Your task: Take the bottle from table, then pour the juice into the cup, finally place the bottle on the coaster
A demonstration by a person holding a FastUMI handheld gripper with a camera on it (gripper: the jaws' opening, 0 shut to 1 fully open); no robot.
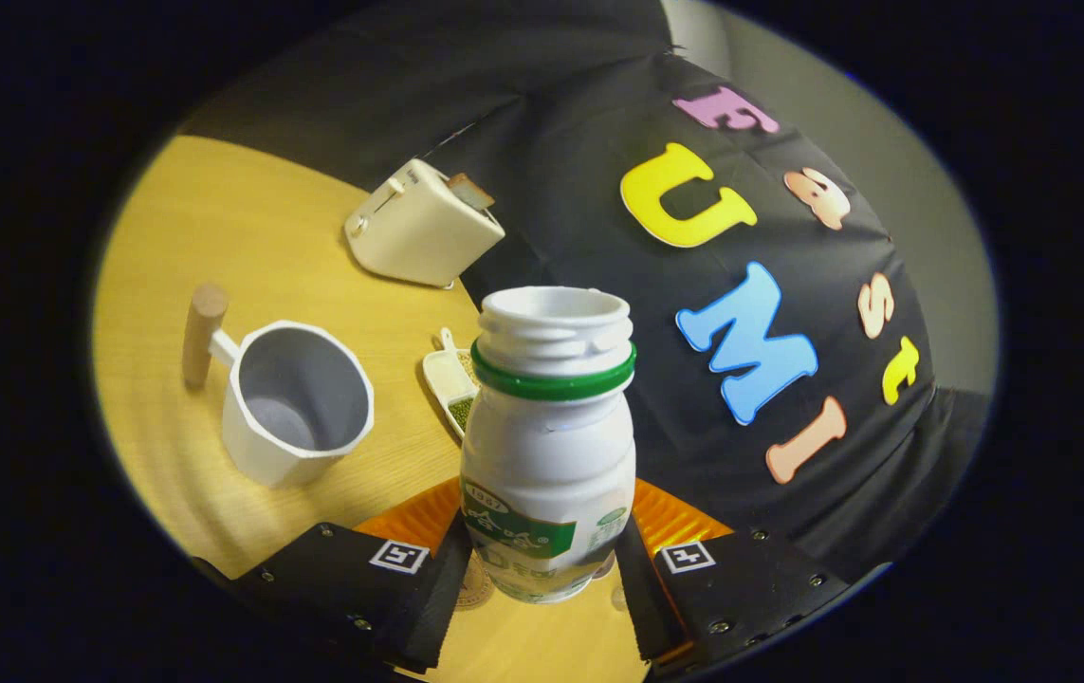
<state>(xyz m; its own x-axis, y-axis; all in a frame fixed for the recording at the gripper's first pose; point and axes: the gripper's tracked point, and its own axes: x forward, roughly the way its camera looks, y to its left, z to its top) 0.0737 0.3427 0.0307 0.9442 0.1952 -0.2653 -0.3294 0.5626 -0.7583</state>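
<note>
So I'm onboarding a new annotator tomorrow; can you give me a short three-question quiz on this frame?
1. True or false: the bottle has its cap on.
2. What are the gripper fingers doing? A) open, away from everything B) closed on the bottle's lower body C) holding the cup
3. Fill in: a slice of bread stands in the ___ beyond the cup.

Key: 1 false, the mouth is open. 2 B. 3 toaster.

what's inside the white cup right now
The cup looks empty: its bare grey inner wall and part of the bottom show. The near rim hides the rest of the bottom.
</note>
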